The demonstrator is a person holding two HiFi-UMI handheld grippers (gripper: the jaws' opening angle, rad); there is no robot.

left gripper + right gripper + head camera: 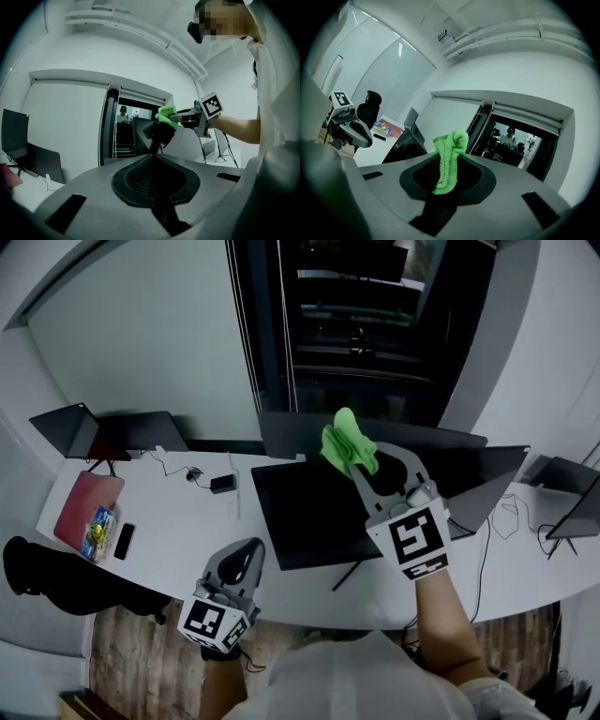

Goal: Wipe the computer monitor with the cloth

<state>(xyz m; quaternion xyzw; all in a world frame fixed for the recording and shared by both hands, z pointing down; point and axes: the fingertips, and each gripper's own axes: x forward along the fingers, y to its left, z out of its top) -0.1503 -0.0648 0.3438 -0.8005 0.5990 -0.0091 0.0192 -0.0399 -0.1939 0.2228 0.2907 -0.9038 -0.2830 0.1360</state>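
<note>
Cloth (348, 443) at the monitor (309, 514)
Right tool (359, 463), arm extended, clamps the cloth at the monitor's top edge; left tool (249, 547), jaws together, sits low before it.

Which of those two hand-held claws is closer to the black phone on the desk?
Left. The left gripper hangs at the front edge of the desk, right of the phone. The right gripper is farther right, at the monitor's top edge, holding the green cloth.
</note>
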